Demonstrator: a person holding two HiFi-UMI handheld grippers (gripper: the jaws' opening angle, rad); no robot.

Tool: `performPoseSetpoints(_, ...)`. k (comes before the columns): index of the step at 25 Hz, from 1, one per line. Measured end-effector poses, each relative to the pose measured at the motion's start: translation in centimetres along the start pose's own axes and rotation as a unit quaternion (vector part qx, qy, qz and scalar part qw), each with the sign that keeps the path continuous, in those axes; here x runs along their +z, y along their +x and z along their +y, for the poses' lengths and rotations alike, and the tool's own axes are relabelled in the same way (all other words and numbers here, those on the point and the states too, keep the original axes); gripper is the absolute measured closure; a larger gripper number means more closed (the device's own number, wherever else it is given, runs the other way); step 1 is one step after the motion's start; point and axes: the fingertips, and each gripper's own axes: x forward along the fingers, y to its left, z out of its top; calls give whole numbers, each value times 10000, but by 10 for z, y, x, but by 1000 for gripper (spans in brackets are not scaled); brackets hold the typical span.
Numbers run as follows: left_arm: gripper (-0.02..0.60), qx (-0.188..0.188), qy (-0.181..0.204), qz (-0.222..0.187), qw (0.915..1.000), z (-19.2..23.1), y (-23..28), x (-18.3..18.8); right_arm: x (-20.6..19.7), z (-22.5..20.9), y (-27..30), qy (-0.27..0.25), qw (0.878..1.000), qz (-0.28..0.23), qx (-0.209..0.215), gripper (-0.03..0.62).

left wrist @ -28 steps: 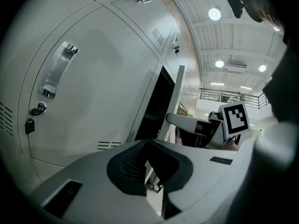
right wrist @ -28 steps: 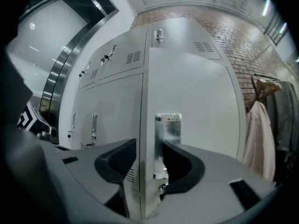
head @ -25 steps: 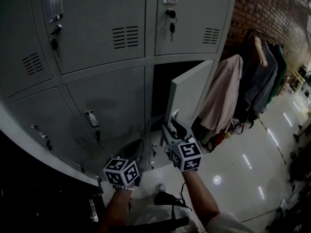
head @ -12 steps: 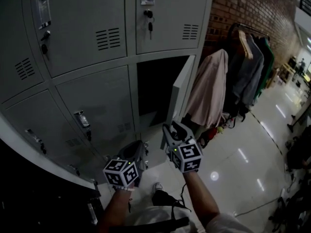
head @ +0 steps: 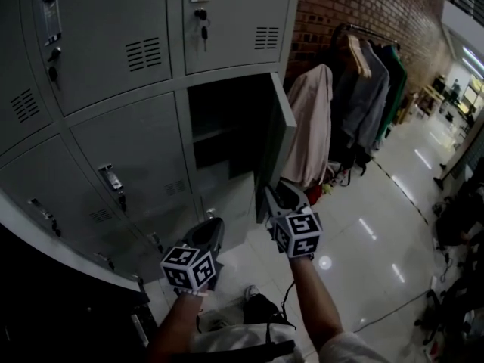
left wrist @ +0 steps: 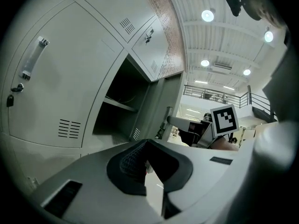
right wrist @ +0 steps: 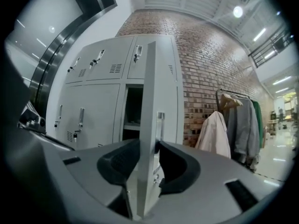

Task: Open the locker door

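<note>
The grey locker door (head: 276,138) stands swung out from its dark open compartment (head: 223,127), nearly edge-on in the head view. My right gripper (head: 274,195) is at the door's lower free edge. In the right gripper view the door edge (right wrist: 149,101) runs up between the pads, and the jaws of the right gripper (right wrist: 148,164) are closing on it, both pads against the metal. My left gripper (head: 208,229) hangs lower left, away from the lockers. Its jaws (left wrist: 147,164) are apart with nothing between them. The left gripper view also shows the door (left wrist: 166,97) and the right gripper (left wrist: 180,122).
Closed lockers with keys in their locks (head: 202,21) surround the open one. To the right a brick wall (head: 355,6) backs a rack of hanging coats (head: 348,104), close to the door's swing. Glossy floor (head: 363,233) spreads to the right. A dark bag (head: 261,308) lies by the person's feet.
The door has swung further out, from half open to nearly edge-on, and my right gripper has stayed at its edge and moved with it. The left gripper has kept its place.
</note>
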Motion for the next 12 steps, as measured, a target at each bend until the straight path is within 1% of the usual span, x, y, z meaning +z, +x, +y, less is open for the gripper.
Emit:
performPoseSetpoints(3,591,-67,-9,60,10000,-17,8,-9,-4,-22,-14,-22,9997,41,-221,473)
performPoseSetpoints(5,591,-84,15,70,9999,-28,14,-12,-6,-37,-22,-26,9996,56,-280,481)
performPoseSetpoints(12,591,78,16,-46,10000,-59,49,-11,-10,-93,-33,-45,9997,96,-216,497)
